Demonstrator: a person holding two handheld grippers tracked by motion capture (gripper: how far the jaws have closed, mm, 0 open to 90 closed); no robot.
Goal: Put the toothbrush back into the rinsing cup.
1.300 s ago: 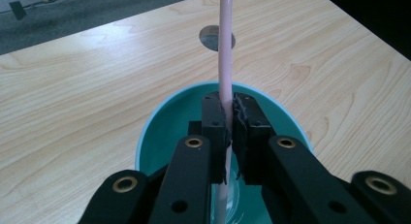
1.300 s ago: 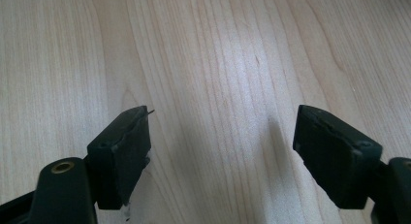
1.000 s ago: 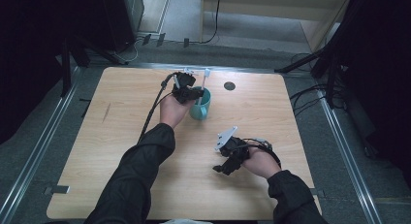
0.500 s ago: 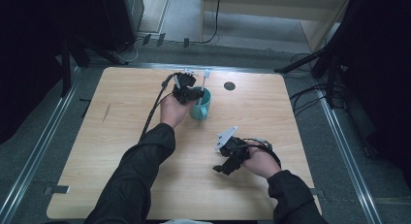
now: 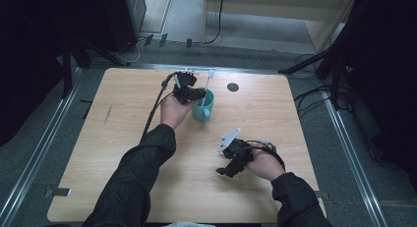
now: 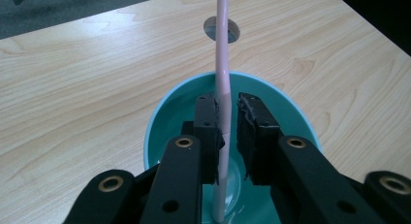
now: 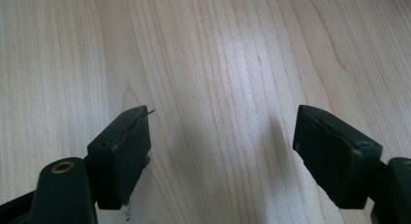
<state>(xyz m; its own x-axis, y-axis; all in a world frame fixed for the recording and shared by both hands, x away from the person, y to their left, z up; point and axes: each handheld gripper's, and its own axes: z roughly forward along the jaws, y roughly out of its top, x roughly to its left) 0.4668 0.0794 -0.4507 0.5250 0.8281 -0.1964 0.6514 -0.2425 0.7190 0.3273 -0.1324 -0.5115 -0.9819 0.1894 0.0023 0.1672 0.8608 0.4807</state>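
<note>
Your left gripper over the cup, far side of the table.
Its jaws stand slightly apart around the pink stick, which stands in the cup touching one jaw. Your right gripper rests near you, jaws wide apart over bare wood.

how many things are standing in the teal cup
1: a pale pink stick-like handle, maybe a toothbrush, stands in the teal cup, between the left gripper jaws, touching one. Nothing else shows inside.
</note>
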